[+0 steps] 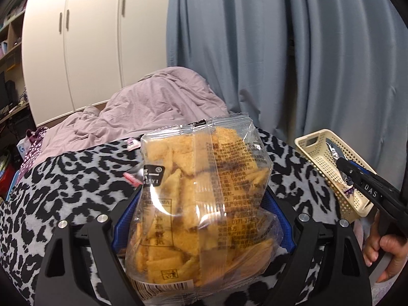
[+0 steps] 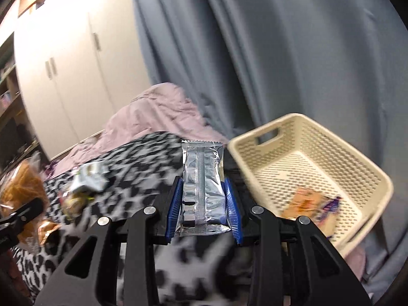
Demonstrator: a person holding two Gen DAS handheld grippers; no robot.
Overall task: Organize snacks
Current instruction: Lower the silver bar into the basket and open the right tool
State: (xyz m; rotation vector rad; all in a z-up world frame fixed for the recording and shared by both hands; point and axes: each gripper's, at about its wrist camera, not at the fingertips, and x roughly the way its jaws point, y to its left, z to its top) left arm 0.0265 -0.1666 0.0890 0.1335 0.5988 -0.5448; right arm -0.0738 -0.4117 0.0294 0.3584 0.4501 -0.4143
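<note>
The bag of crackers (image 1: 204, 199), filling the centre of the left view, looks light, crinkly and breakable; its pinched middle suits it. The left hand-held gripper (image 1: 201, 219) grasps it, spread wide. The right hand-held gripper (image 2: 204, 204) clenches a slippery foil packet (image 2: 202, 186) beside the basket (image 2: 367, 168) at right.

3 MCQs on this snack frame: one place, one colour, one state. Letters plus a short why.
1. Where is the cream basket relative to the silver packet?
A. right
B. left
C. underneath

2. What colour are the right claw pads?
A. red
B. blue
C. green

3. What state is the left claw in?
A. open, empty
B. clamped on the clear bag of orange snacks
C. inside the basket

Answers:
1 A, the basket sits right of the packet in the right wrist view.
2 B, blue ribbed pads flank the packet.
3 B, the bag bulges between its pads.
</note>
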